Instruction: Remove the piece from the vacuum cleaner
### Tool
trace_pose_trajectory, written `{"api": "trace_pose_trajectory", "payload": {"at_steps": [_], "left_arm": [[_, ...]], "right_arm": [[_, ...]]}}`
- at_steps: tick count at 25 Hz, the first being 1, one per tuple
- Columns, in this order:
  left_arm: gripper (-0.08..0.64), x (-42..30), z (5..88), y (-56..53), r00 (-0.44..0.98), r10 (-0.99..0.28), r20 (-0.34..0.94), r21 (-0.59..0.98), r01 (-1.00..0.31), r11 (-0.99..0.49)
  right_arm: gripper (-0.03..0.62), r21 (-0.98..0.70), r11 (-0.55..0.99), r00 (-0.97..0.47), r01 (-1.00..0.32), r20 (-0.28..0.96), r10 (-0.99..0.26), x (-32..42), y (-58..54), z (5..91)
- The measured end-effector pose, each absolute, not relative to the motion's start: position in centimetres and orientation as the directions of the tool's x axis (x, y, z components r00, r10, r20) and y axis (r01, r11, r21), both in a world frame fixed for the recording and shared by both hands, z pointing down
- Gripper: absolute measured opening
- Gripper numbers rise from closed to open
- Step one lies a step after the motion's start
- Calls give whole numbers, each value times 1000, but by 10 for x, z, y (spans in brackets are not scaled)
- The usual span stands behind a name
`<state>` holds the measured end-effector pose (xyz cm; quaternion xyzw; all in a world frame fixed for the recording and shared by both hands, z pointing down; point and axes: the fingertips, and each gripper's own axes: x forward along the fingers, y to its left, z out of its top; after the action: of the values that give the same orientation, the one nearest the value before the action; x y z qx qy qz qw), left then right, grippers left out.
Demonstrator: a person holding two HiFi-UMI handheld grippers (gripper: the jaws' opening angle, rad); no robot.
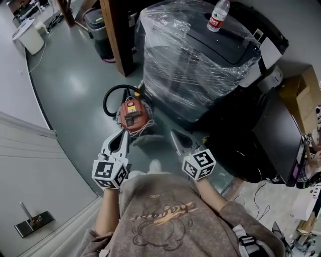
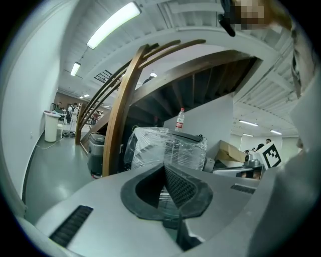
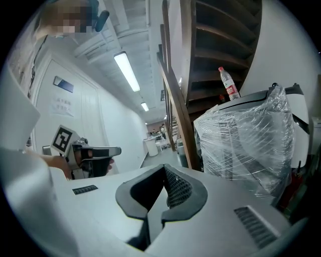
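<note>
A: Open floor (image 1: 70, 85) to the left of the red vacuum cleaner (image 1: 133, 114), plenty of room that side.
B: The right is tight. The plastic-wrapped machine (image 1: 195, 60) stands just beside it, the black hose (image 1: 107, 98) loops behind, and a wooden post (image 1: 118, 35) rises beyond.

Office hall: wooden staircase (image 2: 195, 83), strip light (image 2: 113, 25), wrapped machine (image 1: 195, 55).

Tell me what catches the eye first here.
A big machine wrapped in clear plastic fills the upper middle of the head view, a water bottle standing on top. On the floor at its left sits a red vacuum cleaner, with the left gripper and right gripper shut and empty just short of it.
</note>
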<state>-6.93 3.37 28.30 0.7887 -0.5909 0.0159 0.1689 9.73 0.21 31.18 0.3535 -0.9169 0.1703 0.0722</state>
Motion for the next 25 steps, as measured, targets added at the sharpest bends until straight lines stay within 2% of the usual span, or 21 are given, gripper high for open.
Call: {"api": "trace_pose_trajectory", "payload": {"at_steps": [25], "left_arm": [[1, -99, 266, -25, 355, -910, 212, 211, -926, -312]], "right_arm": [[0, -266, 637, -686, -723, 168, -708, 73, -44, 286]]}}
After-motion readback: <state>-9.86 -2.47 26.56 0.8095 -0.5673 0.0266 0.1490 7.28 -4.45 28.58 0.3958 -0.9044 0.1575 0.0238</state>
